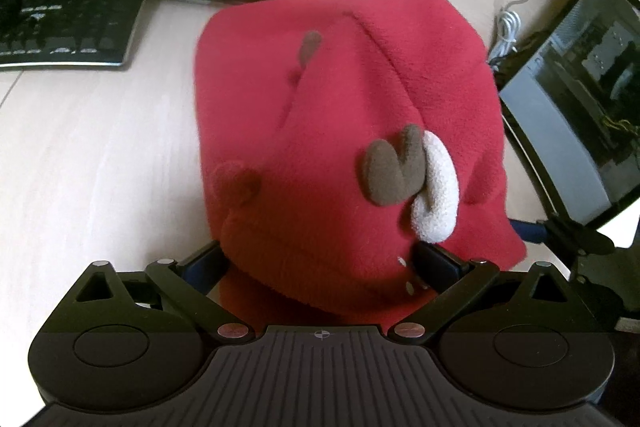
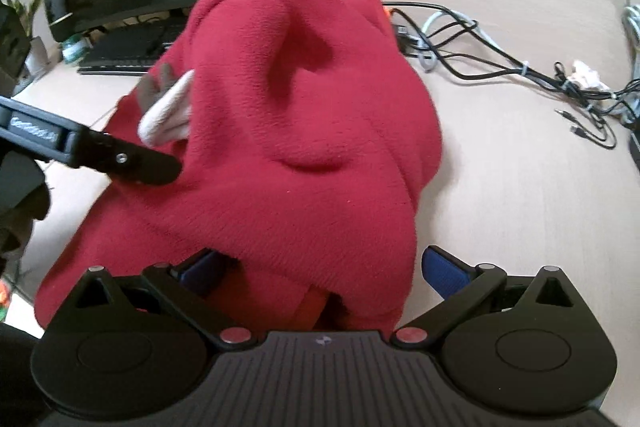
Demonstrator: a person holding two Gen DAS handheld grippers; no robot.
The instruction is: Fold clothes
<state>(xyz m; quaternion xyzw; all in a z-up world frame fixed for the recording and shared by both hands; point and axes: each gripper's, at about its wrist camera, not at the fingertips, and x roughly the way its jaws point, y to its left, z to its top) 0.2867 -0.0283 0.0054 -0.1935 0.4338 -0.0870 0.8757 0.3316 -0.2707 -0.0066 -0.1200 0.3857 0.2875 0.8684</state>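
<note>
Jaws of left gripper [image 1: 320, 261] and right gripper [image 2: 322, 267] spread wide, red fleece garment [image 2: 288, 131] bunched between, on surface [image 1: 88, 147]. Soft, light, floppy; grip hem corners.

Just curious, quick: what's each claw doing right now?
Left gripper: open, red fleece garment between its fingers.
Right gripper: open, same garment between its fingers.

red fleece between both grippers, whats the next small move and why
Probably close both grippers on the near hem, then lift. The red fleece lies bunched on the desk, and the left gripper and right gripper each stand open astride its near edge, so neither seems to hold it yet.
</note>
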